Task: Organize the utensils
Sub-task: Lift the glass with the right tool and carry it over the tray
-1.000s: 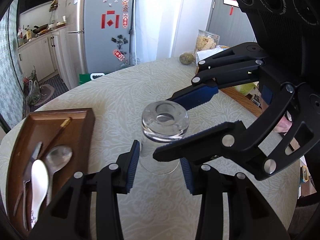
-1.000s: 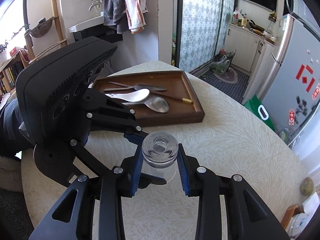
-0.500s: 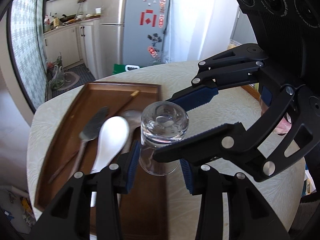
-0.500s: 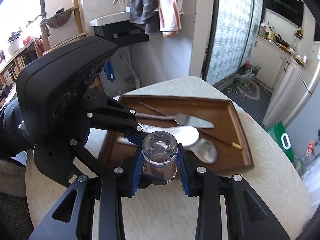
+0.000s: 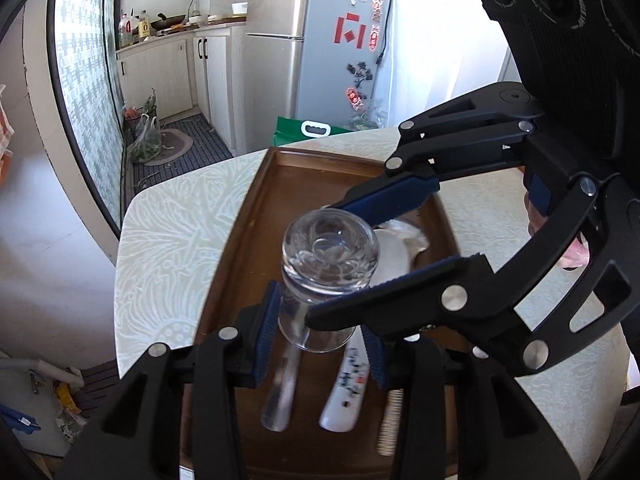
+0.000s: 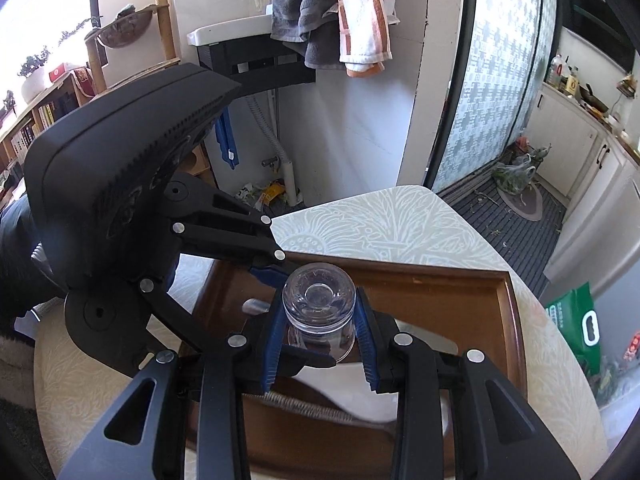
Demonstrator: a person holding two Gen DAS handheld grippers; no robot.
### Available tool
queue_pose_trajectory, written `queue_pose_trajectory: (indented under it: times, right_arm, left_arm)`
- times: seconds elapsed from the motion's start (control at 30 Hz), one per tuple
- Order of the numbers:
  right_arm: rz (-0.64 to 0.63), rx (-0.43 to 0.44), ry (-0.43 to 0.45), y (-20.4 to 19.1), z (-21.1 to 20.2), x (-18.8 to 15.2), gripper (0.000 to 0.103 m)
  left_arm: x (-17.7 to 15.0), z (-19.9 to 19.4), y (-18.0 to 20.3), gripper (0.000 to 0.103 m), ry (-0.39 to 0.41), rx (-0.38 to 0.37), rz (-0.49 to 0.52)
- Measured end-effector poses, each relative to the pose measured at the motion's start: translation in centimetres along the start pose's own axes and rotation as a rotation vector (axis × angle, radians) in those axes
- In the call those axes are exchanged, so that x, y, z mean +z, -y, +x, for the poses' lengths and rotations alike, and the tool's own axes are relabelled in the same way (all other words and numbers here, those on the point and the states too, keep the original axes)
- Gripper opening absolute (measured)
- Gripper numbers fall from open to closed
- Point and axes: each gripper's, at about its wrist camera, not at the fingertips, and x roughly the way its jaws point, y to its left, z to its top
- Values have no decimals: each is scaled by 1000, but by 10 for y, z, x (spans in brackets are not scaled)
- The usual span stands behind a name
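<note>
From the left wrist view, the glass (image 5: 330,256), a second ago over bare bench (image 5: 160,240), now hangs upside down over the wooden tray (image 5: 256,208), clamped by the left gripper (image 5: 320,340) and right gripper (image 5: 384,240). The right wrist view shows the clear, thick-based glass (image 6: 319,300) between the right gripper's (image 6: 320,344) blue pads, above the tray's spoon (image 6: 360,392).

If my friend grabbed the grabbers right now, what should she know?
Left gripper and right gripper are both clamped on one upside-down glass, held over the wooden tray.
The white spoon and a metal utensil already lie in the tray.
Left to do: probably set the glass down without knocking them, then let go.
</note>
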Motion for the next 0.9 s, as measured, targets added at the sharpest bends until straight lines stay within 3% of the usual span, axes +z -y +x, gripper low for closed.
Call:
queue_pose_trajectory:
  times: [0.3,0.9]
  right_arm:
    - [7,29,1,7,24,10,34]
    - [-15,39,13,-6,27,8,34]
  left_arm:
    - [-1,8,-22,41,-17,28,-10]
    - [-8,4,-19,42,-25,38,-3]
